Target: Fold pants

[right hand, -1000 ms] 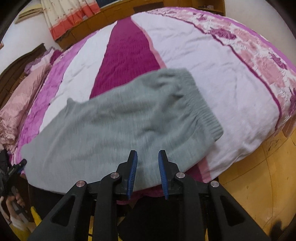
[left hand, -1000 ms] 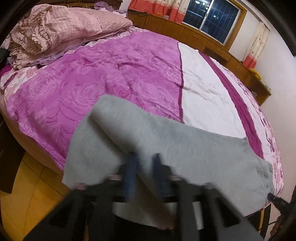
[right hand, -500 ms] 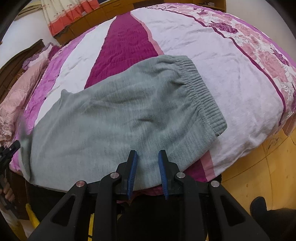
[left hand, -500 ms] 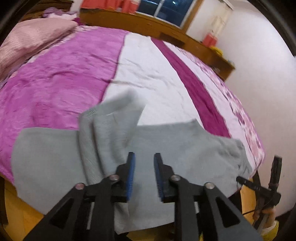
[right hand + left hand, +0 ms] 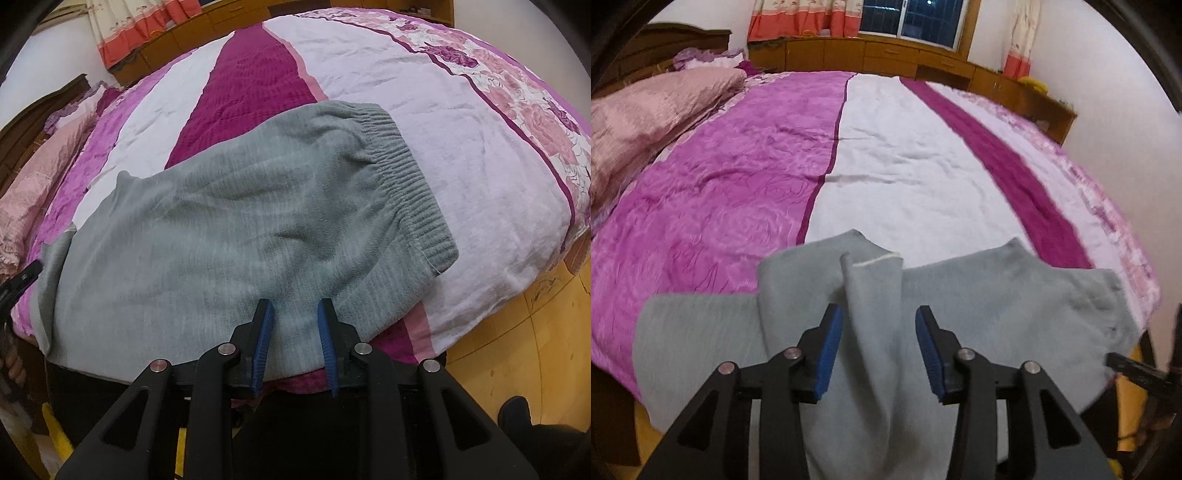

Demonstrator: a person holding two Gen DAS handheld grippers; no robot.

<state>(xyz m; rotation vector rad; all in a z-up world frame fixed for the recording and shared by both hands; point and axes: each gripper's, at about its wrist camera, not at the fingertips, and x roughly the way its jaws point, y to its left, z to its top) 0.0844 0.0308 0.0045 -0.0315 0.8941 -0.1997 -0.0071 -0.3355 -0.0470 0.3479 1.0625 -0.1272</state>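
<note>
The grey fleece pants [image 5: 229, 236] lie across the near edge of the round bed [image 5: 461, 155], soft and nubbly, their ribbed elastic waistband [image 5: 410, 188] puckered toward the right. A leg end [image 5: 871, 291] is doubled back over the rest in a loose, upright fold. The left gripper [image 5: 879, 350] hovers over that fold, jaws parted wide, gripping nothing. The right gripper [image 5: 293, 339] sits low at the pants' near hem, jaws released too. The quilted bedspread [image 5: 746, 177] shines magenta.
</note>
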